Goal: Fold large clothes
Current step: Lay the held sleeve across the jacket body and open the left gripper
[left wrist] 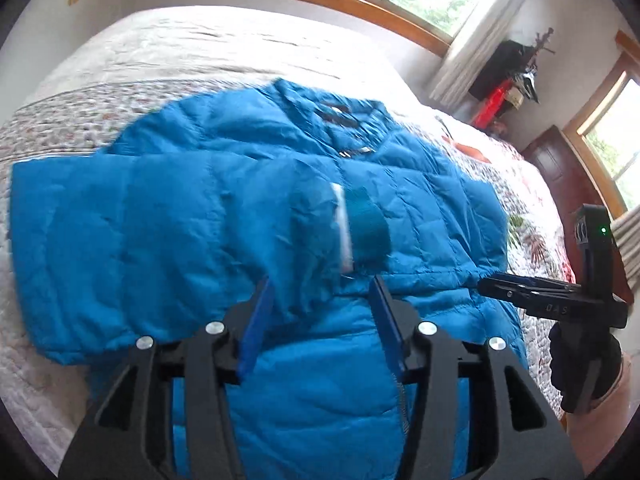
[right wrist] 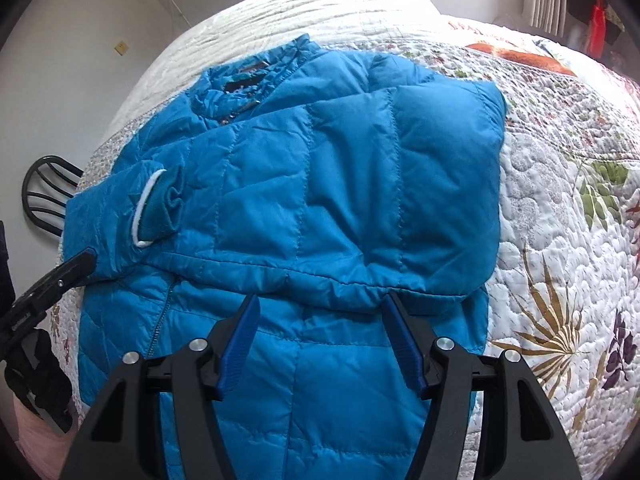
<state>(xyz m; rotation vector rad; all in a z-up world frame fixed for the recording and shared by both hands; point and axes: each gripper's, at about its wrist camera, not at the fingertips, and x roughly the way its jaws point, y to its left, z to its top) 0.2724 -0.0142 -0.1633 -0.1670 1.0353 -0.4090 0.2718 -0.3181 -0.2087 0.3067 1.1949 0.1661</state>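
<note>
A blue quilted puffer jacket (left wrist: 224, 208) (right wrist: 320, 184) lies front up on the bed, collar (right wrist: 240, 76) at the far end, with both sleeves folded across the chest. The sleeve cuff with white trim (left wrist: 360, 232) (right wrist: 156, 208) rests on top near the middle. My left gripper (left wrist: 320, 284) stands open just above the sleeve's near edge, nothing pinched between its blue pads. My right gripper (right wrist: 320, 300) is open as well, its fingers straddling the folded edge of the other sleeve without pressing it. Each gripper shows from the side in the other's view, at the jacket's edge.
A floral quilted bedspread (right wrist: 560, 240) covers the bed. A black chair back (right wrist: 44, 192) stands by the wall on the left. Windows with curtains (left wrist: 460, 40) and a dark wooden cabinet (left wrist: 552, 160) lie beyond the bed. A gloved hand (left wrist: 580, 364) holds the right gripper.
</note>
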